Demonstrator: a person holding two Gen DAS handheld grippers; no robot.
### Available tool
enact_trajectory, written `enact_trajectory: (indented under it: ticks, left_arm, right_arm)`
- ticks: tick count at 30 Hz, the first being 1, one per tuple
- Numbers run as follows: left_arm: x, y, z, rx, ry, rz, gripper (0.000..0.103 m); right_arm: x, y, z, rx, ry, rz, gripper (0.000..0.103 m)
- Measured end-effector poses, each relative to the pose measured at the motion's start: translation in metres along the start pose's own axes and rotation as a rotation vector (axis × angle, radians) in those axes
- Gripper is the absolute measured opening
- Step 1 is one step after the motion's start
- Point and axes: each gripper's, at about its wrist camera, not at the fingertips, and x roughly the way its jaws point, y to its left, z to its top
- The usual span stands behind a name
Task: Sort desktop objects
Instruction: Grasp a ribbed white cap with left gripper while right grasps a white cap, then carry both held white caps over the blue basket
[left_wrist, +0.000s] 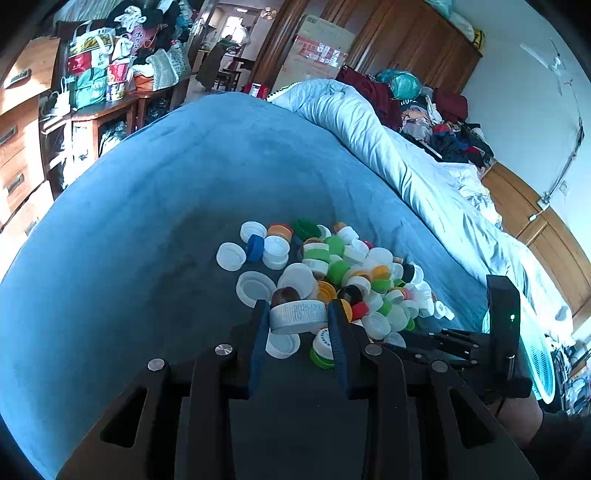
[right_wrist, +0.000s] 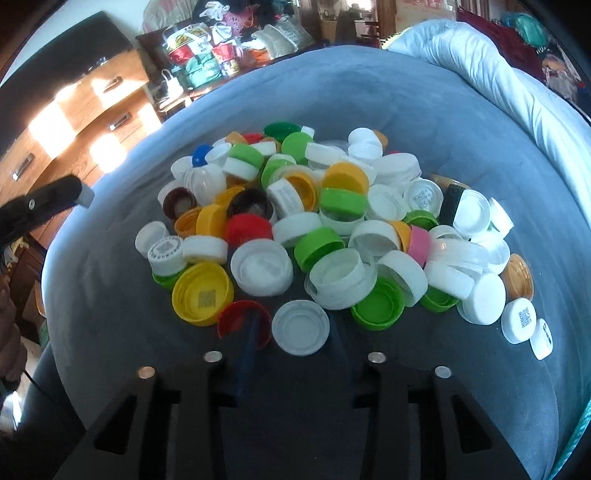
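Note:
A heap of bottle caps (left_wrist: 332, 273), white, green, yellow, red and others, lies on the blue bed cover (left_wrist: 147, 206). My left gripper (left_wrist: 298, 317) is shut on a white ribbed cap (left_wrist: 297, 316), held above the near edge of the heap. In the right wrist view the heap (right_wrist: 332, 229) fills the middle. My right gripper (right_wrist: 295, 328) sits low at the heap's near edge with a white cap (right_wrist: 300, 326) between its fingers; the left finger (right_wrist: 249, 343) lies inside a red cap (right_wrist: 236, 317). Whether it grips the white cap is unclear.
A rolled light blue duvet (left_wrist: 369, 122) runs along the bed's right side, with clothes piled behind it. Wooden drawers (right_wrist: 74, 122) and a cluttered shelf stand left of the bed. The right gripper's body (left_wrist: 502, 332) shows at the right of the left wrist view.

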Motion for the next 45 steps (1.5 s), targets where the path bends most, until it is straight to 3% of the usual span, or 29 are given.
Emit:
enact_trajectory:
  ticks: [8, 11, 12, 15, 18, 20, 22, 27, 30, 31, 35, 45]
  left_arm:
    - [-0.003, -0.009, 0.003, 0.006, -0.007, -0.020, 0.027]
    - [-0.003, -0.015, 0.001, 0.004, 0.000, -0.029, 0.027]
    - [-0.003, -0.017, 0.000, 0.007, 0.003, -0.029, 0.027]
    - [-0.006, -0.023, -0.002, 0.020, 0.003, -0.033, 0.027]
    - [-0.007, -0.025, -0.002, 0.018, 0.004, -0.038, 0.027]
    - [-0.005, -0.026, -0.001, 0.016, 0.008, -0.040, 0.027]
    - [-0.004, -0.028, 0.000, 0.014, 0.010, -0.044, 0.027]
    - [-0.004, -0.035, 0.000, 0.026, 0.019, -0.045, 0.027]
    - [-0.006, -0.042, 0.001, 0.045, 0.020, -0.046, 0.027]
    - [-0.007, -0.046, 0.002, 0.055, 0.020, -0.046, 0.027]
    - [-0.009, -0.070, 0.006, 0.124, 0.008, -0.048, 0.027]
    - [-0.003, -0.148, 0.023, 0.216, 0.017, -0.086, 0.027]
  right_arm:
    - [-0.044, -0.004, -0.008, 0.063, -0.074, 0.000, 0.036]
    - [-0.036, -0.012, -0.019, 0.080, 0.020, -0.022, 0.037]
    - [-0.034, -0.016, -0.024, 0.100, 0.046, -0.003, 0.046]
    - [-0.059, -0.020, -0.039, 0.104, -0.058, -0.011, 0.062]
    - [-0.069, -0.026, -0.051, 0.098, -0.096, -0.051, 0.062]
    - [-0.060, -0.029, -0.054, 0.070, -0.065, -0.071, 0.060]
    - [-0.049, -0.030, -0.055, 0.039, -0.041, -0.062, 0.051]
    - [-0.031, -0.026, -0.047, -0.005, -0.057, -0.047, 0.051]
    - [-0.028, -0.024, -0.042, -0.009, -0.049, -0.076, 0.032]
    - [-0.032, -0.024, -0.040, 0.007, -0.051, -0.079, 0.032]
    - [-0.070, -0.032, -0.036, 0.070, -0.114, -0.099, 0.032]
    - [-0.214, -0.062, -0.026, 0.135, -0.331, -0.251, 0.032]
